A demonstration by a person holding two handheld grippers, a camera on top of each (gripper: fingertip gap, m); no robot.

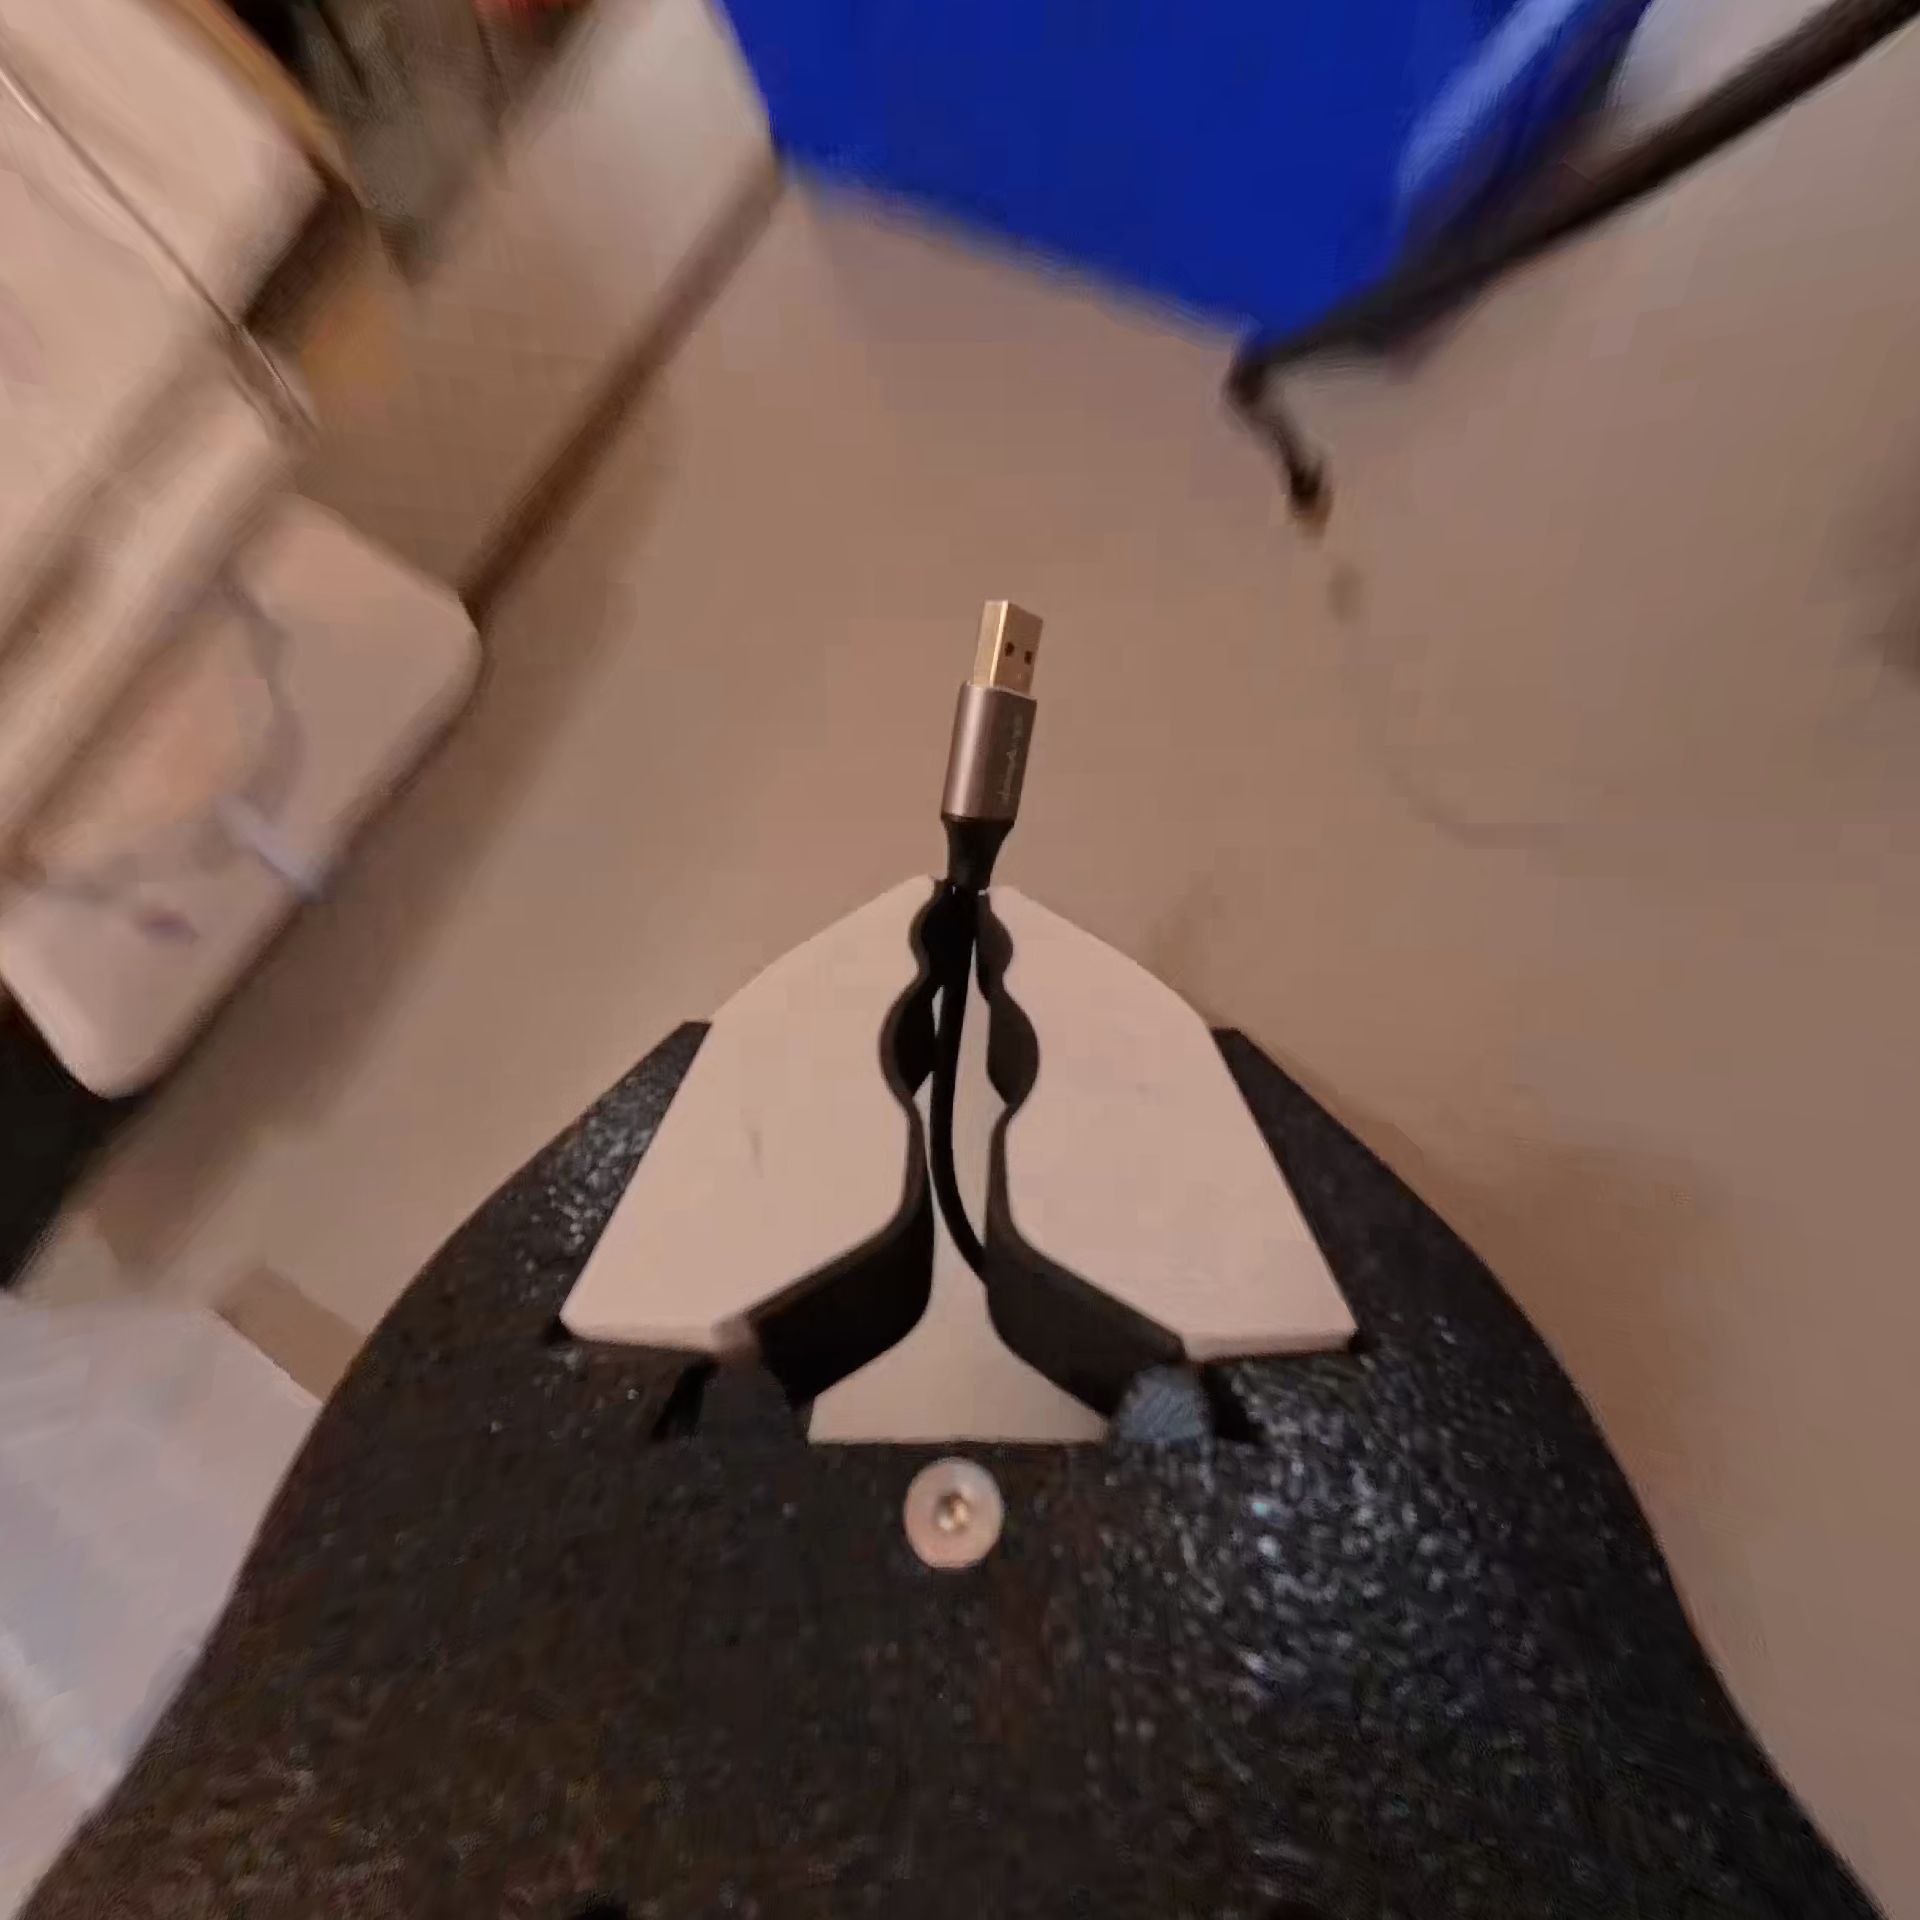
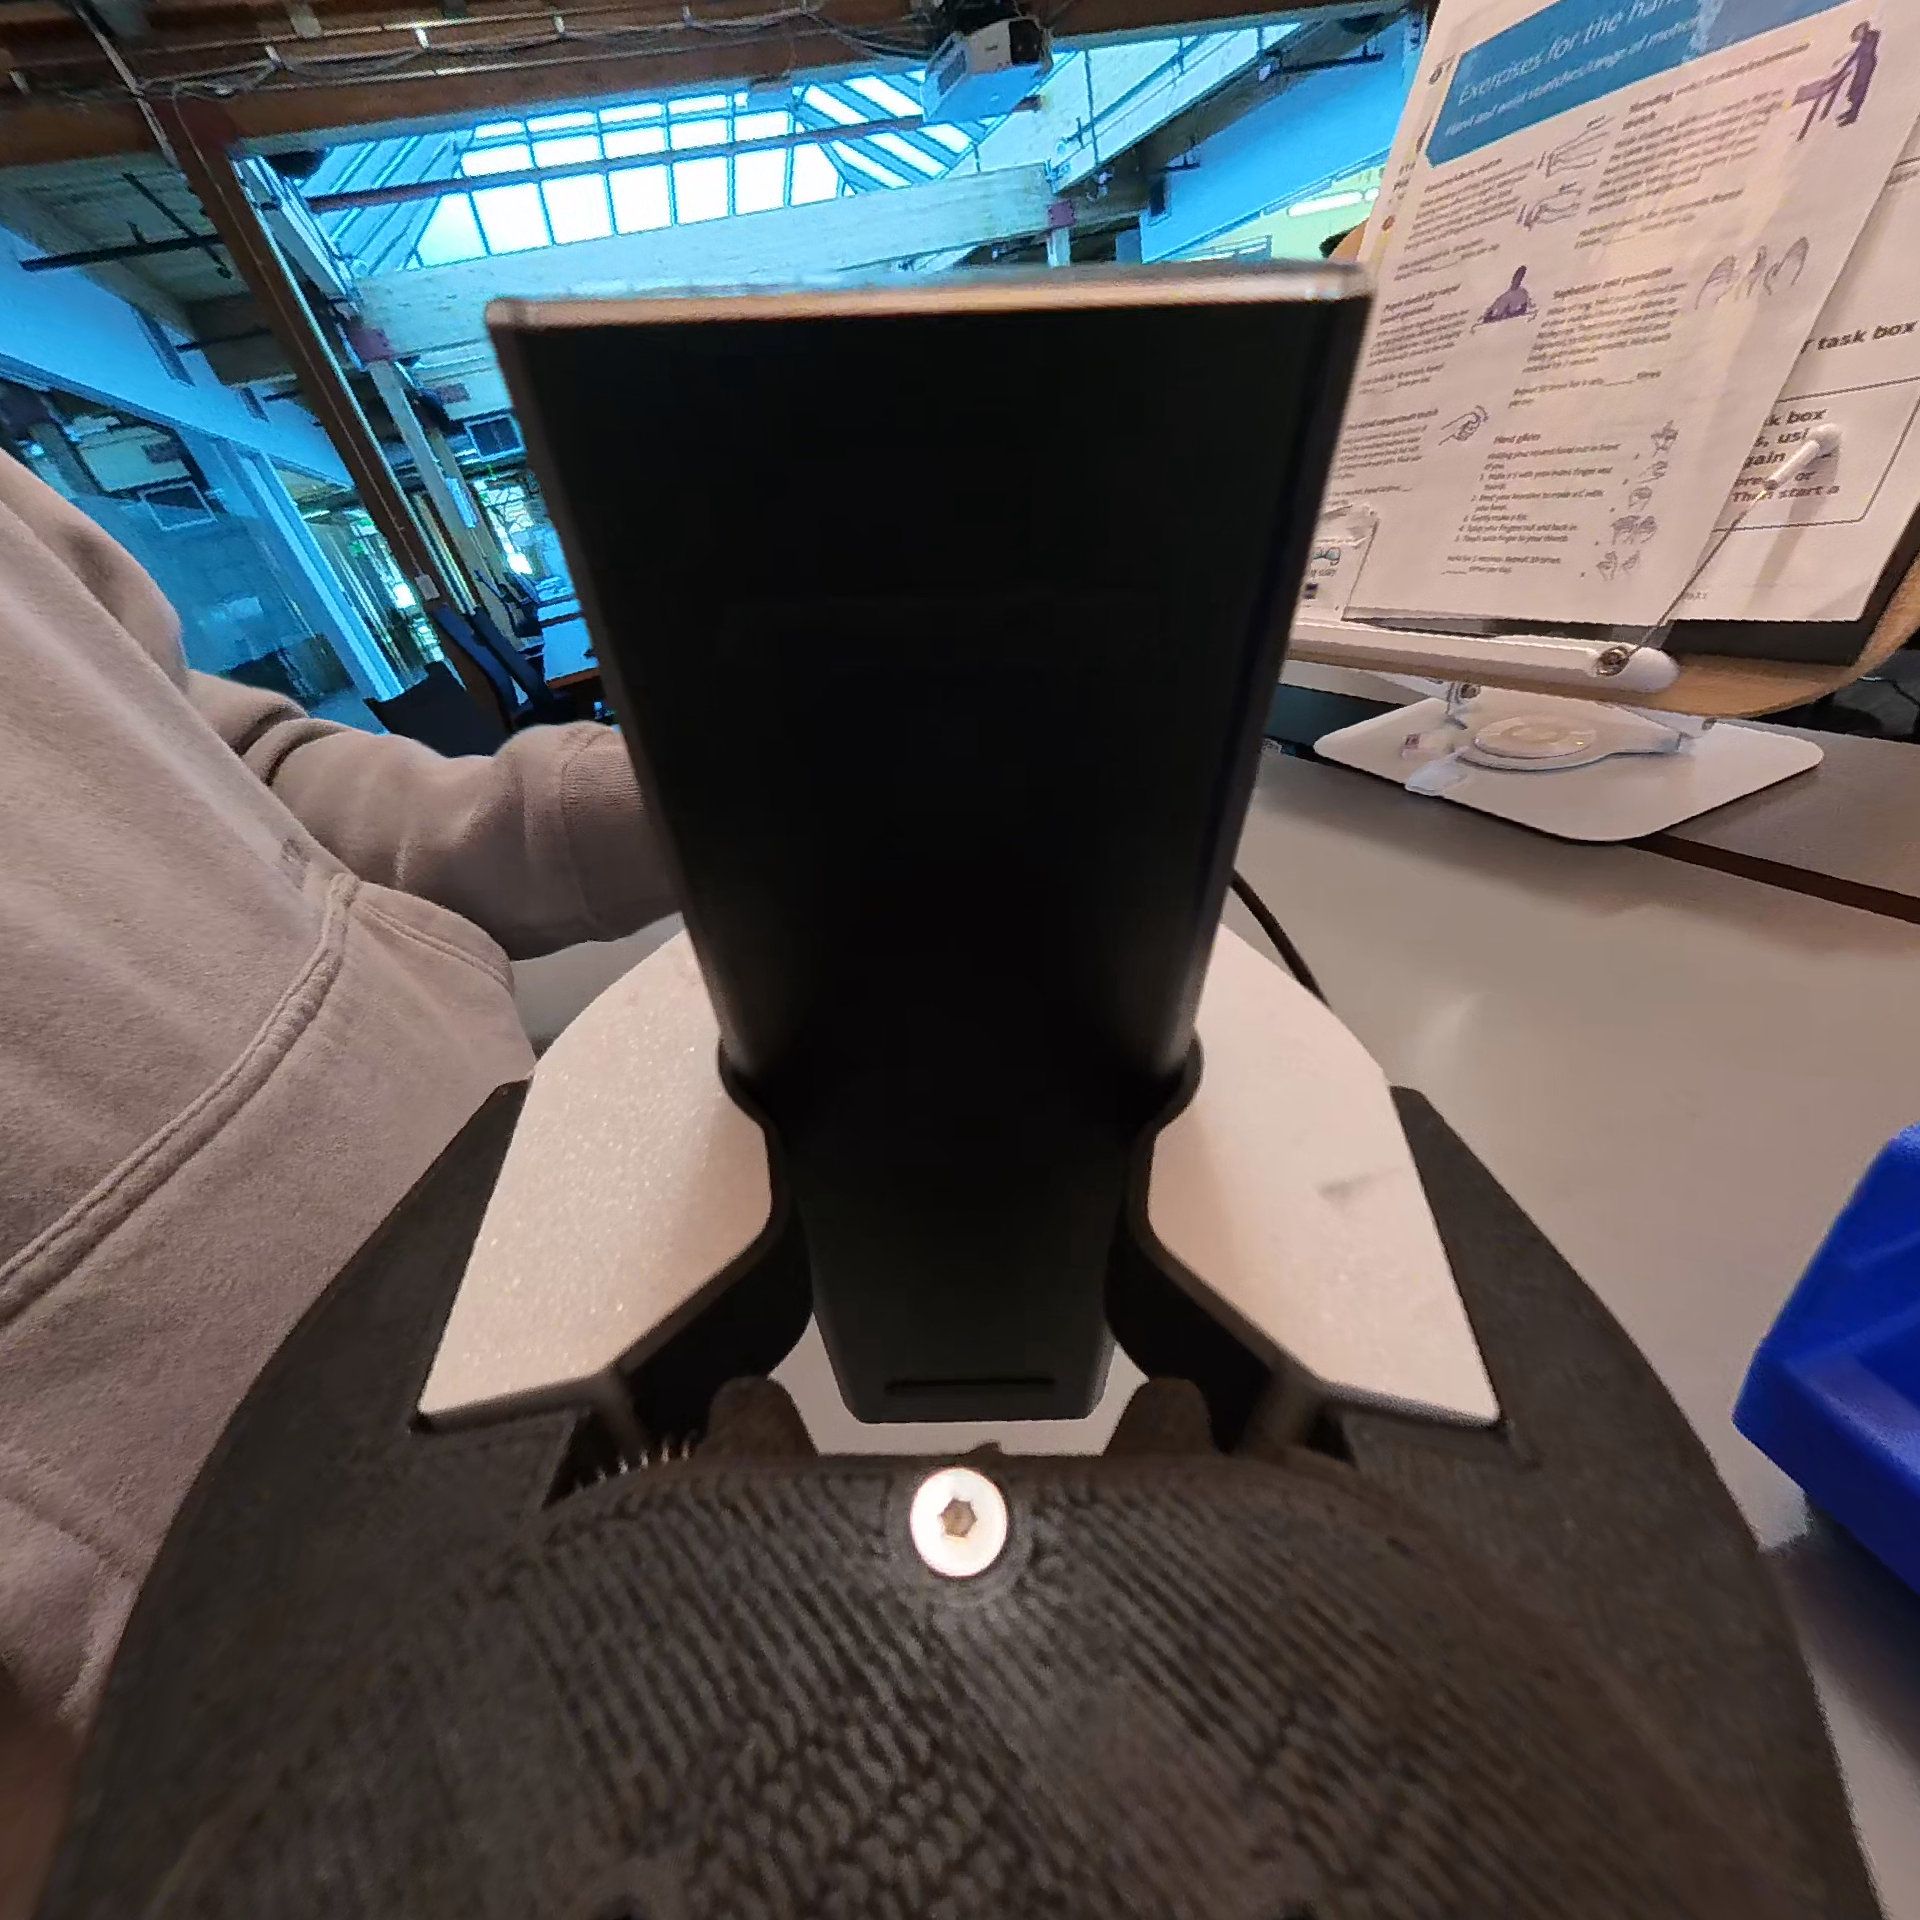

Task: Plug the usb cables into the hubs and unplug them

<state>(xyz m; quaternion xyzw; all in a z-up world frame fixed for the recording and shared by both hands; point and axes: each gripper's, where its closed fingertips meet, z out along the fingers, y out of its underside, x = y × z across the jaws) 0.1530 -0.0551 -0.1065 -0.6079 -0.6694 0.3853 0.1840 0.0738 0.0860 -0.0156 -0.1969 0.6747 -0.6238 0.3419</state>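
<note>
Left gripper point(image 1: 961, 894) fingers clamped on black cable point(image 1: 951, 1091), its USB plug point(image 1: 997, 717) sticking out past the tips, over the bench point(image 1: 1558, 935). Right gripper point(image 2: 961, 1039) fingers clamped on black hub point(image 2: 935, 675), held upright. Blue bin point(image 1: 1091, 145) beyond.

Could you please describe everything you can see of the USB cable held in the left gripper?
The USB cable is thin and black, and runs up between the closed jaws of the left gripper, which pinch it just below its plug. A short black strain relief leads into a grey metallic-looking sleeve, topped by a gold-coloured USB-A plug with two small square holes on its face. The plug stands clear beyond the jaw tips, leaning slightly right, inserted in nothing. Behind it are a pale surface and a blurred blue bin.
</note>
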